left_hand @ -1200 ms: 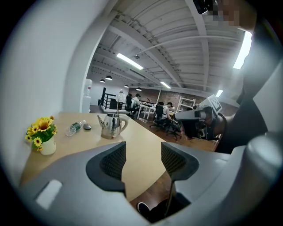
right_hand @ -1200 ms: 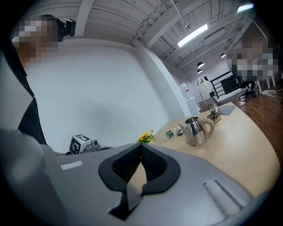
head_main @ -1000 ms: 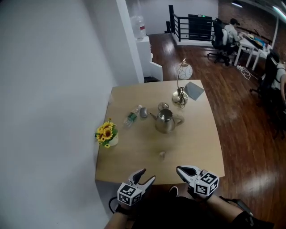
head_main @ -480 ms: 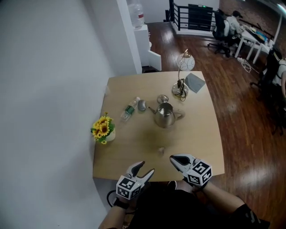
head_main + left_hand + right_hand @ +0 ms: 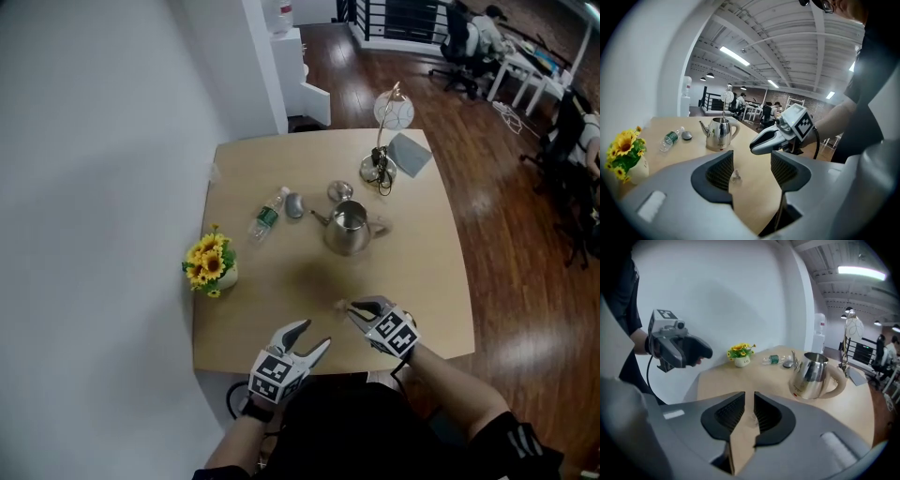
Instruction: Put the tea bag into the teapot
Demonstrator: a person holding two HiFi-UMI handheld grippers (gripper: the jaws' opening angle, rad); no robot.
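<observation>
Wooden table (image 5: 281,178) in an open office. The teapot (image 5: 348,232) stands upright mid-table. The tea bag (image 5: 753,418) lies on the table near my edge, well short of the teapot. My right tongs (image 5: 354,309) are low over it, jaws narrowed to a slim gap with the bag showing in it, not clamped. My left tongs (image 5: 316,335) are spread wide, empty, at the table's near edge.
</observation>
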